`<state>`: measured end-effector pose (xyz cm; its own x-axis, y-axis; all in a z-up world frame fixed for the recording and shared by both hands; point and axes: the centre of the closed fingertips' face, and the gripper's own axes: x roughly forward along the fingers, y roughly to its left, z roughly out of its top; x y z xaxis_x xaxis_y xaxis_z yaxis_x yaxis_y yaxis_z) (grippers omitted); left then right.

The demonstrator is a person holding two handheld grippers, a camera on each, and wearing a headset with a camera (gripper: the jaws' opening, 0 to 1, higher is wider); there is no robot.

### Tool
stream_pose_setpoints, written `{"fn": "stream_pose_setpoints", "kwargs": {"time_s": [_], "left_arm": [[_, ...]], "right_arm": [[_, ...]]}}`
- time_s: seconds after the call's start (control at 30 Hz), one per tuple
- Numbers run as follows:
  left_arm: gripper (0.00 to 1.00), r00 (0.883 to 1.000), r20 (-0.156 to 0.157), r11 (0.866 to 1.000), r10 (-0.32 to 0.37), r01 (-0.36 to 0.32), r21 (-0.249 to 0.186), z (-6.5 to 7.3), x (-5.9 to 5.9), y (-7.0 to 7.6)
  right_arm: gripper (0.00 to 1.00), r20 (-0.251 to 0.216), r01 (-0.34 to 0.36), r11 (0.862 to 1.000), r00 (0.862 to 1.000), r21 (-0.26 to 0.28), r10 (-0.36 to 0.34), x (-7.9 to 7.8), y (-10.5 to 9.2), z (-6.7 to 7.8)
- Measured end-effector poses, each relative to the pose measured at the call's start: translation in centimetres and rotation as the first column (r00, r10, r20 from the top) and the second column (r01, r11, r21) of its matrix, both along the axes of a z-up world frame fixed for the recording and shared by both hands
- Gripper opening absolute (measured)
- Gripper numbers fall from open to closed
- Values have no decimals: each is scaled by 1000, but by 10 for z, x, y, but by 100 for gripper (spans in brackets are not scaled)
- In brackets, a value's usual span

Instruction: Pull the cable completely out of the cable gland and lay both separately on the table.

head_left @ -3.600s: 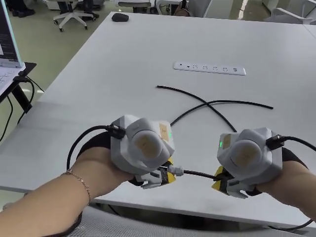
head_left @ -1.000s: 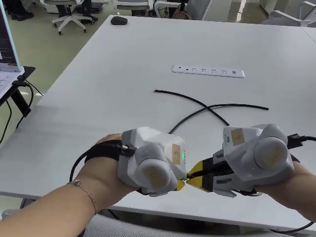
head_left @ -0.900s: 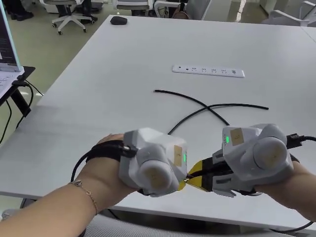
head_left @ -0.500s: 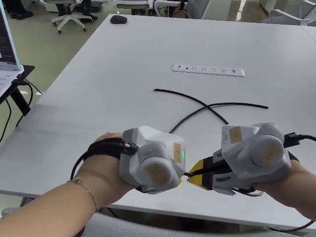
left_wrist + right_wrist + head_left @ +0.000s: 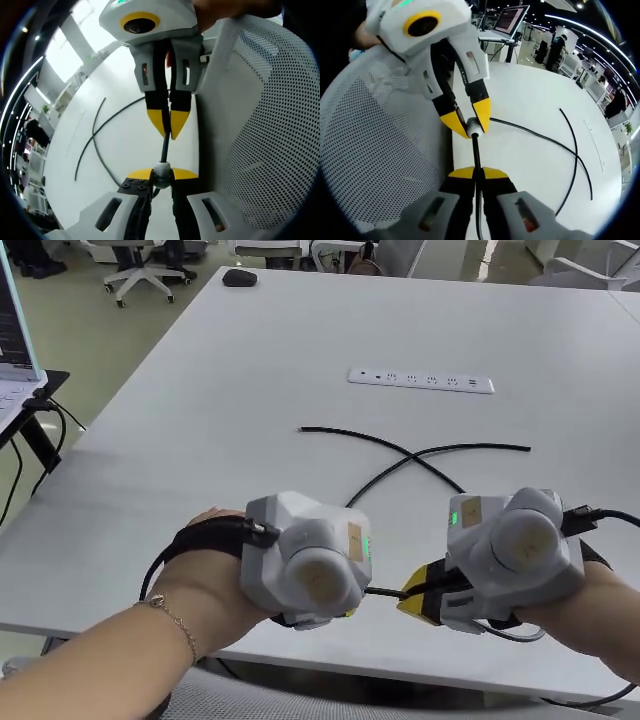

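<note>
My left gripper [image 5: 350,610] is shut on a small grey cable gland [image 5: 162,171], held low over the white table's [image 5: 200,420] front edge. A black cable [image 5: 385,592] leaves the gland and runs a short way to my right gripper [image 5: 412,596], which is shut on it. In the left gripper view, the right gripper [image 5: 167,125] pinches the cable [image 5: 164,147] just beyond the gland. In the right gripper view, my own gripper [image 5: 476,174] clamps the cable [image 5: 475,152], and the left gripper [image 5: 470,127] holds the gland [image 5: 474,131]. Behind the gland, cable trails across the table.
Two black cable runs [image 5: 400,455] cross in the middle of the table. A white power strip [image 5: 420,381] lies beyond them and a black mouse [image 5: 242,277] at the far edge. A mesh chair back [image 5: 250,125] is close below the grippers. A laptop stand is at left.
The grippers have drawn apart, so a short stretch of cable now shows between them. The loose cable on the table has slid a little to the left.
</note>
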<state>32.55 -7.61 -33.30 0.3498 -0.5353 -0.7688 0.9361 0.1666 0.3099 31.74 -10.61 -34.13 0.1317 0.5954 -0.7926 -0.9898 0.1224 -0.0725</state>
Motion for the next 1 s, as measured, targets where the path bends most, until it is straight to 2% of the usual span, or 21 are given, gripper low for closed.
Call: {"fn": "stream_pose_setpoints", "kwargs": {"time_s": [0.07,0.17,0.23,0.33,0.43,0.47,0.6,0.73,0.8,0.83,0.9,0.93,1.0], "left_arm": [[15,1000,13,1000,4,-4,21,-1,2,4],[15,1000,3,1000,23,-23,8,0,4,6],[15,1000,6,999,26,-27,17,0,4,8],[15,1000,0,999,31,-31,18,-1,3,8],[15,999,-1,999,33,-33,31,-3,3,10],[15,999,-3,999,35,-35,30,-3,3,11],[14,999,0,999,36,-36,29,-1,2,10],[15,999,-3,999,35,-35,31,-2,2,10],[15,999,-11,999,32,-32,19,-1,0,8],[15,1000,-12,1000,27,-27,16,-1,0,6],[15,1000,-8,1000,15,-15,15,-1,-1,3],[15,1000,-10,1000,9,-9,16,-1,-2,2],[15,1000,-15,1000,2,-1,12,-2,-3,1]], "right_arm": [[3,13,9,999,1000,-30,-9,3,-6,-3],[3,9,41,998,999,-36,-41,7,-11,-4],[3,15,63,996,998,-56,-63,11,-15,-6],[3,24,84,990,996,-110,-82,14,-25,-13],[4,42,117,973,993,-200,-111,18,-43,-22],[4,42,125,969,992,-215,-119,18,-46,-24],[5,26,146,965,989,-218,-144,18,-47,-25],[10,31,103,964,995,-243,-99,13,-44,-29],[16,24,86,971,996,-223,-83,10,-37,-27],[17,20,56,982,998,-178,-53,8,-28,-23],[17,-3,36,994,999,-102,-37,3,-14,-14],[17,-24,34,999,999,-22,-35,0,-1,-5],[17,-45,25,996,999,90,-21,-3,16,11]]}}
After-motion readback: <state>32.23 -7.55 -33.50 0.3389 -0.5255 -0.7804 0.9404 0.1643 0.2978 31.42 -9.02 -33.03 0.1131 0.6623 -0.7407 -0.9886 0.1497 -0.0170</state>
